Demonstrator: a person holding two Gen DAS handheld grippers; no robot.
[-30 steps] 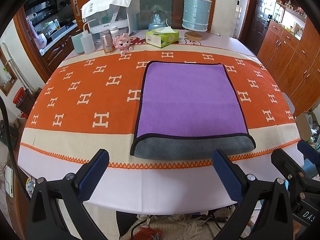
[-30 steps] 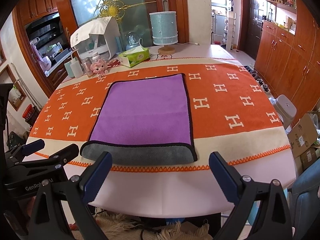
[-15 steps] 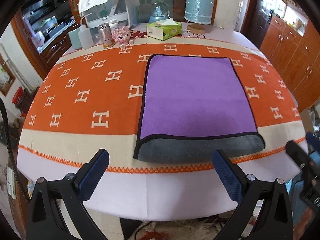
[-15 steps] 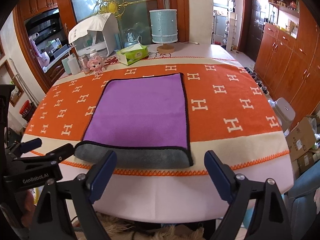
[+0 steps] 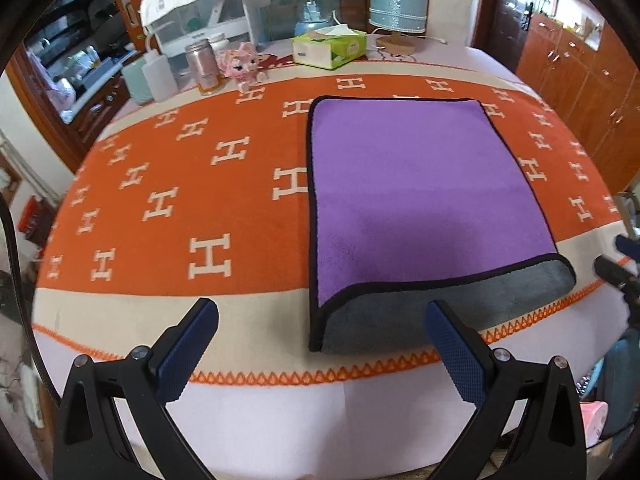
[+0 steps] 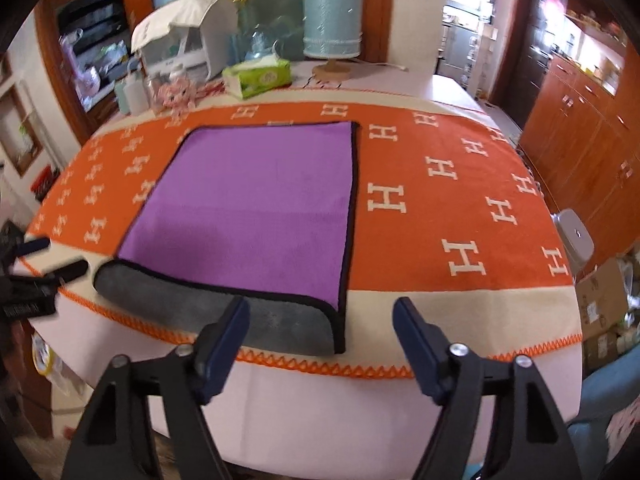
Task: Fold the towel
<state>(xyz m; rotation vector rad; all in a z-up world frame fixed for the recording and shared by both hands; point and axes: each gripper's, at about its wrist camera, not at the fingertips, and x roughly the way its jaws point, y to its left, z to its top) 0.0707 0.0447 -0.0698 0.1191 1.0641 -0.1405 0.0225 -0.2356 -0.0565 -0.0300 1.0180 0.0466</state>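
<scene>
A purple towel [image 5: 416,192] with a black hem lies flat on the orange tablecloth, its grey underside rolled up along the near edge [image 5: 432,312]. It also shows in the right wrist view [image 6: 256,208]. My left gripper [image 5: 320,344] is open and empty, just short of the towel's near left corner. My right gripper [image 6: 322,336] is open and empty, its left finger [image 6: 224,344] over the grey near edge by the near right corner. Each gripper shows at the edge of the other's view.
The table [image 5: 280,400] has an orange H-pattern cloth [image 5: 180,184]. At the far edge stand bottles [image 5: 160,76], a pink toy [image 5: 240,66], a green tissue box [image 5: 328,48], a blue lamp [image 5: 398,4] and a white box [image 5: 208,12]. Wooden cabinets [image 6: 592,132] stand at the right.
Both grippers have moved forward toward the towel's near edge. The left shifted left toward the near left corner, the right toward the near right corner, its jaws a little narrower. The towel has not moved.
</scene>
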